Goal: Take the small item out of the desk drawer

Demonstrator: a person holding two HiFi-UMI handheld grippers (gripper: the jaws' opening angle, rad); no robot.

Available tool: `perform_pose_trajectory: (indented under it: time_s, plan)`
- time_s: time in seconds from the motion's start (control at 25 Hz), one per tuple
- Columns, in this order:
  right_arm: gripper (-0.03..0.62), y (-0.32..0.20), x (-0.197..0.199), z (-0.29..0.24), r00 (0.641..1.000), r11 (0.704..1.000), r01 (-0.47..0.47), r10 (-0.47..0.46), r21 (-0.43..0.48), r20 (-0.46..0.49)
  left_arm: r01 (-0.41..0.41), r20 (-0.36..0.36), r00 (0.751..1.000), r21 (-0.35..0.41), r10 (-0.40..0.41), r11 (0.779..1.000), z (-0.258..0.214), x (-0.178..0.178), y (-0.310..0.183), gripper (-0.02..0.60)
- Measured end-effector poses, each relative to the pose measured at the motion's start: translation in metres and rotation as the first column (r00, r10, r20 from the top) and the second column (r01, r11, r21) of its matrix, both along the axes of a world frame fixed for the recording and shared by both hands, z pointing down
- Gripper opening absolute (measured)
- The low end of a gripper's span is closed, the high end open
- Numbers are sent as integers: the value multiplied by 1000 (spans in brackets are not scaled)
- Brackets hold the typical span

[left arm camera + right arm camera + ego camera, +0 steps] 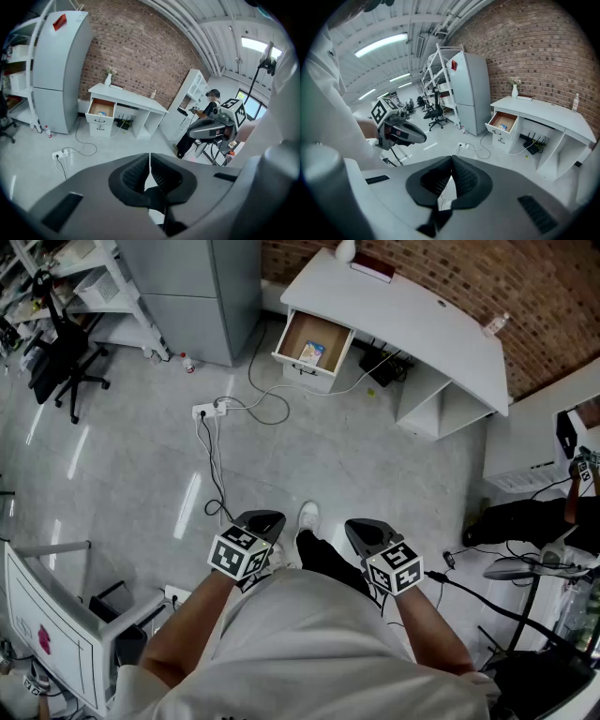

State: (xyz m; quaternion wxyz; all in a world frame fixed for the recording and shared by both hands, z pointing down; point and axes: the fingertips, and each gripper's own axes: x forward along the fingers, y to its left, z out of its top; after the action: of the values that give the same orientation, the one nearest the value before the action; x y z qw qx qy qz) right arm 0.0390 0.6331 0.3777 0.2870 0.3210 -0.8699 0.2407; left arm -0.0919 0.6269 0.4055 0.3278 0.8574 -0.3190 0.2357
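Small item point(312, 353) is noted lying inside the open drawer point(302, 332) of the white table point(412, 315) at 12 o'clock, well apart from the left hand-held gripper point(263, 520) and right hand-held gripper point(367, 530), both kept closed on nothing near 6 o'clock.

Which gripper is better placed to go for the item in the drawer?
Left, narrowly: the left gripper and right gripper are both shut, empty and far off, but the drawer opens slightly toward the left side.
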Motion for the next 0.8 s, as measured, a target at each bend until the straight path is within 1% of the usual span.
perform_pose_trajectory:
  time_s: [0.12,0.2,0.44,0.68,0.8]
  plan:
    - [29,-2,1,3,1000,1000,-8,8,-7,-3,-13,17,1000,8,13,1000,0,3,-4,29]
    - [29,-13,4,5,1000,1000,-6,6,-12,-9,-18,23,1000,13,18,1000,-3,10,-14,29]
    - [29,-68,10,8,999,998,41,-42,-44,-12,-20,46,999,-2,20,1000,-7,36,-57,29]
    - [29,-143,46,7,995,993,95,-94,-72,20,-21,83,996,9,21,1000,-14,77,-132,29]
    - [31,-178,70,11,995,992,103,-101,-74,20,-11,104,995,14,9,1000,-12,98,-166,31]
